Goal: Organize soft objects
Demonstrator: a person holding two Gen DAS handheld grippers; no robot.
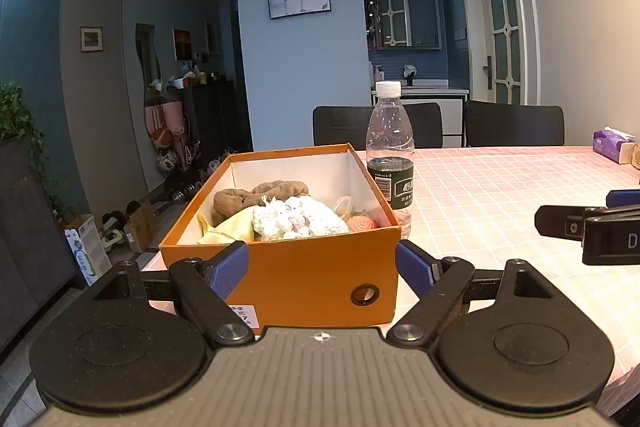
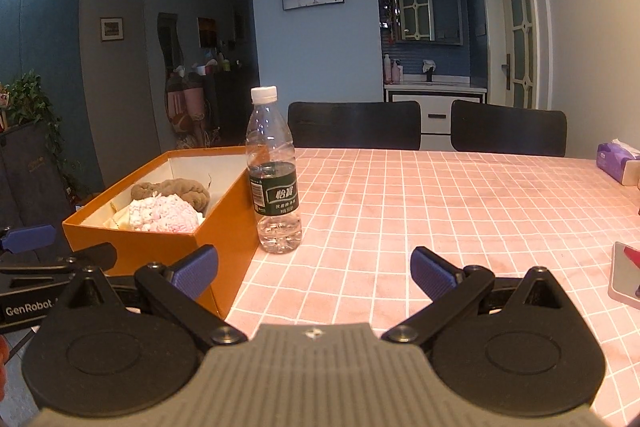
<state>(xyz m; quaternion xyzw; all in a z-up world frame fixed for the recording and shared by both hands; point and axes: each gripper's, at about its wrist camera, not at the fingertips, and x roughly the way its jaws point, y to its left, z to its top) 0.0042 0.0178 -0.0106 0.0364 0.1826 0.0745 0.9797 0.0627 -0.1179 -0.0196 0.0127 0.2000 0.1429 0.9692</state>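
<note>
An open orange box (image 1: 304, 259) stands at the left edge of the table. Inside lie a brown plush (image 1: 240, 197), a white fluffy bundle (image 1: 296, 217), a yellow cloth (image 1: 228, 231) and a pink knitted ball (image 1: 362, 223). My left gripper (image 1: 320, 267) is open right at the box's near wall, holding nothing. The right gripper (image 2: 316, 273) is open too, low over the pink checked tablecloth, just right of the box (image 2: 160, 247). From this side the plush (image 2: 180, 189) and the bundle (image 2: 164, 213) show above the rim.
A clear water bottle (image 1: 390, 163) (image 2: 274, 171) stands against the box's right side. A purple tissue pack (image 2: 616, 159) and a white flat object (image 2: 626, 275) sit at the table's right. Two dark chairs (image 2: 354, 125) line the far edge. The floor drops off left of the box.
</note>
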